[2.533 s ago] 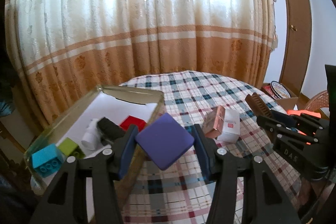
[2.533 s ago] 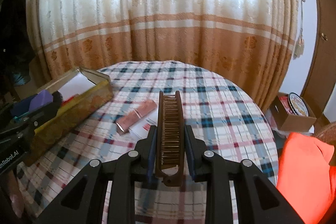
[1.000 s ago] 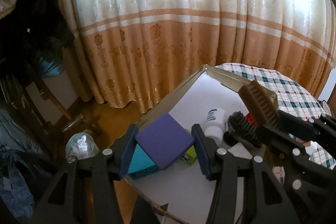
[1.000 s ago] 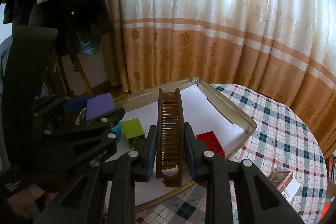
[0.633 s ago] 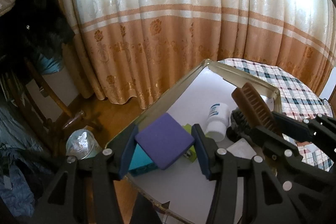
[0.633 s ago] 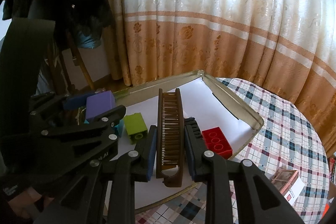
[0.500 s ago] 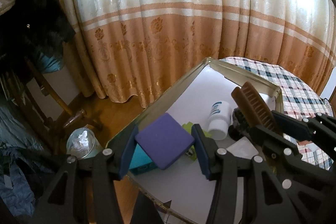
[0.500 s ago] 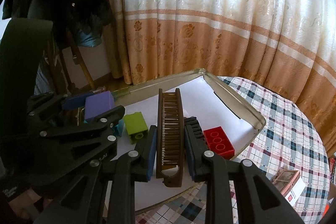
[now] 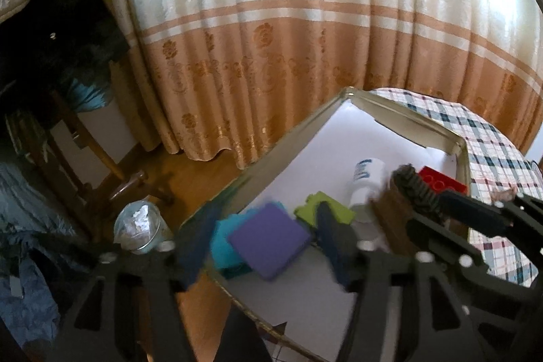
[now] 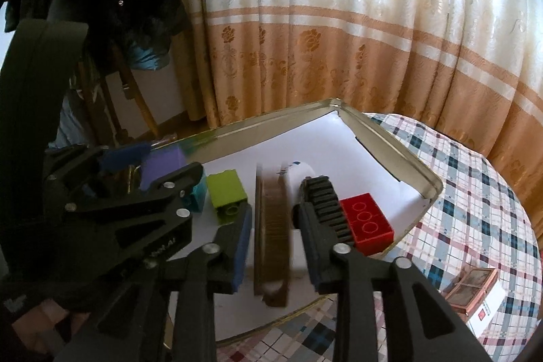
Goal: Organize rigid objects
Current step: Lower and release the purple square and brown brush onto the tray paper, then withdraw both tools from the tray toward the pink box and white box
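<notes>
A metal tin point(image 9: 307, 128) point(image 10: 390, 141) with a white lining sits at the table's edge. My left gripper point(image 9: 268, 238) is open over its near corner; the purple square block point(image 9: 269, 240) point(image 10: 163, 163) is blurred and loose between the spread fingers, above a teal brick point(image 9: 222, 243). My right gripper point(image 10: 276, 234) is open too; the brown comb point(image 10: 273, 233) is blurred and free between its fingers, over the tin floor. In the tin lie a green brick point(image 10: 225, 190), a white bottle point(image 10: 297, 173), a black brush point(image 10: 324, 202) and a red brick point(image 10: 366, 223).
The round table has a plaid cloth point(image 10: 475, 202). A copper-coloured box on a white box point(image 10: 473, 289) lies on it at the right. Beyond the tin's left side are the floor, a glass jar point(image 9: 137, 228), a wooden chair point(image 9: 98, 158) and the curtain point(image 9: 305, 39).
Both grippers have opened. The purple block and the comb, held tight half a second ago, are now loose and blurred, dropping toward the tin. Both grippers moved slightly lower over the tin.
</notes>
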`<state>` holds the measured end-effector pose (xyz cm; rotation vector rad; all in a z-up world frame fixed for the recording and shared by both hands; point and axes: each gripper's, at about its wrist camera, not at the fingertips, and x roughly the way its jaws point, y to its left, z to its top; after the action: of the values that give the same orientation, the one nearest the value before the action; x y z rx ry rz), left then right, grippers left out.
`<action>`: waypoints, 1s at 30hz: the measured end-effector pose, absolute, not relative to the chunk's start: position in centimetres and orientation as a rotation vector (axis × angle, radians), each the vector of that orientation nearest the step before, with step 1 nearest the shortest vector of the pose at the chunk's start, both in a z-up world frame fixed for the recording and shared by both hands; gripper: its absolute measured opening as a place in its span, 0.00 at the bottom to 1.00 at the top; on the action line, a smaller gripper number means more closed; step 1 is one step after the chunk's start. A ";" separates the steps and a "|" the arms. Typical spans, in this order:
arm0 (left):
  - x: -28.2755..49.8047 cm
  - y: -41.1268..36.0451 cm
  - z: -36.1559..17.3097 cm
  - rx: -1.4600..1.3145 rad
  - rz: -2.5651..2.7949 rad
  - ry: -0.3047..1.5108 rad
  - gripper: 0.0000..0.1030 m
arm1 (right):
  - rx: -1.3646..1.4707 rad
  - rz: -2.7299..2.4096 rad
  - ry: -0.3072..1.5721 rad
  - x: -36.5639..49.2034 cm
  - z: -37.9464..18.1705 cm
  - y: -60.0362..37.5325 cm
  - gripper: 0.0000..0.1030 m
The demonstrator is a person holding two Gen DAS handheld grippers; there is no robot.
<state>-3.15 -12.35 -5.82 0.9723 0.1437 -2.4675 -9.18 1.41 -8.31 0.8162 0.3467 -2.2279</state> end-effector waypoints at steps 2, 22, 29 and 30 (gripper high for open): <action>-2.9 -12.6 -5.7 0.955 -2.468 0.160 0.81 | 0.819 -2.235 0.321 -9.3 -8.3 2.0 0.46; -4.9 -3.1 -4.1 0.984 -2.717 0.073 0.91 | 0.885 -2.457 0.120 -9.7 -8.2 14.4 0.58; -6.5 3.0 -3.7 1.009 -2.842 -0.050 0.91 | 0.967 -2.624 0.004 -11.2 -9.0 21.4 0.59; -6.9 4.1 -3.8 1.018 -2.863 -0.073 0.91 | 0.979 -2.640 -0.011 -11.4 -9.1 22.1 0.59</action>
<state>-6.94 4.07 -3.81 1.0181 -0.0732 -2.8626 -11.36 22.13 -9.14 0.9788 -0.0113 -2.6404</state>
